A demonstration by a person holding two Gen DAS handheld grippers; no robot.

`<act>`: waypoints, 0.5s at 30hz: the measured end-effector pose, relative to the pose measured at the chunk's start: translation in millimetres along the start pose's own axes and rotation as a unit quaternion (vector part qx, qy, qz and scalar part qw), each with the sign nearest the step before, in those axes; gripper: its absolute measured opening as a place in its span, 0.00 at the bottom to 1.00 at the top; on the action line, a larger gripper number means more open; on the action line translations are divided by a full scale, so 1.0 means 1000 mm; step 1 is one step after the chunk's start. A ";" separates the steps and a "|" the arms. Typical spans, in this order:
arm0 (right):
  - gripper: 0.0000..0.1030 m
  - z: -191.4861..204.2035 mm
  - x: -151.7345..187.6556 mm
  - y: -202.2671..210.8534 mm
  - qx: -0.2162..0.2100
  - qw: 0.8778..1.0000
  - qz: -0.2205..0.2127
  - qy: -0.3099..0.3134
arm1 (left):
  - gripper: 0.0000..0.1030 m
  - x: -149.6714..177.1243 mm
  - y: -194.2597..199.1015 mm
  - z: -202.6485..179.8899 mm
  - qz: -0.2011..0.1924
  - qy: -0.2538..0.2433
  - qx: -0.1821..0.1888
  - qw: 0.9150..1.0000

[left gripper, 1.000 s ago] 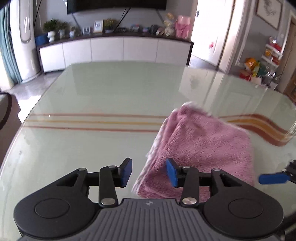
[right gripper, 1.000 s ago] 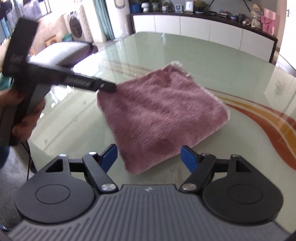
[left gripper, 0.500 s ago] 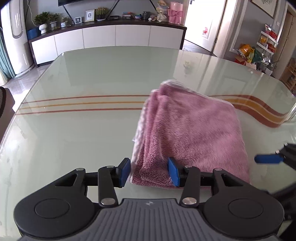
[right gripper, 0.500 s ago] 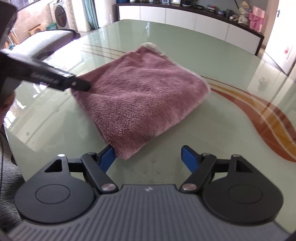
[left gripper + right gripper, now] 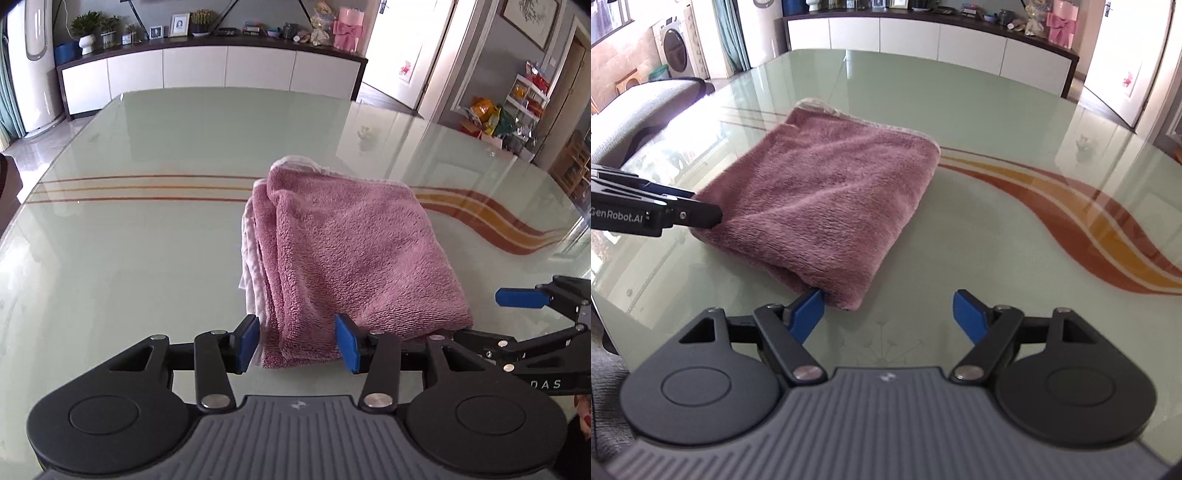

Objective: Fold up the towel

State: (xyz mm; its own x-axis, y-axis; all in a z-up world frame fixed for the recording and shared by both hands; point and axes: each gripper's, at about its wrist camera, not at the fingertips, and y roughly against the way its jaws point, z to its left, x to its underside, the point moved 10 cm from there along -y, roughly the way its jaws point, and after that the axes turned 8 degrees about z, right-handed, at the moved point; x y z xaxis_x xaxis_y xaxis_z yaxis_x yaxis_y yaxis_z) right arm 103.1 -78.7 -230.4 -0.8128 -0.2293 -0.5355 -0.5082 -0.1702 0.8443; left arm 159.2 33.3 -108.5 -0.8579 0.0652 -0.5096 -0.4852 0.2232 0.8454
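Observation:
A pink towel (image 5: 354,251), folded into a thick square, lies flat on the glass table (image 5: 147,258). My left gripper (image 5: 297,345) sits low at the towel's near left corner; that corner lies between the blue pads, and the jaws are opening. In the right wrist view the same towel (image 5: 827,192) lies ahead and to the left. My right gripper (image 5: 888,314) stands open, its left pad (image 5: 805,314) against the towel's near corner and bare glass between the pads. A left fingertip (image 5: 701,218) touches the towel's left corner. The right gripper (image 5: 495,317) shows at the towel's near right corner.
The table has orange and red stripes (image 5: 1108,221) across the glass, to the right of the towel. A long white sideboard (image 5: 207,70) stands beyond the far edge. A grey chair (image 5: 646,107) is at the left side, and a shelf with clutter (image 5: 517,107) is at the far right.
Both grippers have shifted along the towel's near edge. The towel's near left corner now lies between the left pads, which stand a little wider. The towel has settled flat.

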 end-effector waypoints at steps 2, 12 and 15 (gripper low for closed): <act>0.80 0.001 0.001 0.006 0.003 1.000 -0.006 -0.003 | 0.54 0.001 0.009 -0.002 -0.008 -0.001 0.000 1.000; 0.92 0.008 0.014 0.039 0.016 0.999 -0.034 -0.039 | 0.79 0.017 0.044 -0.007 -0.037 -0.001 0.001 0.999; 0.92 0.010 0.018 0.047 0.018 0.998 -0.043 -0.045 | 0.82 0.030 0.046 -0.007 -0.037 0.003 -0.001 0.999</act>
State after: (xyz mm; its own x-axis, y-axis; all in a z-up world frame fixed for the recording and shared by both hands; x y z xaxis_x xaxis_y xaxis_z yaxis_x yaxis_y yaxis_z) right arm 62.1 -80.6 -200.4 -0.7872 -0.1280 -0.6032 -0.5858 -0.1503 0.7964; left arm 109.9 38.6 -83.2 -0.8210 0.0423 -0.5694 -0.5475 0.2246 0.8061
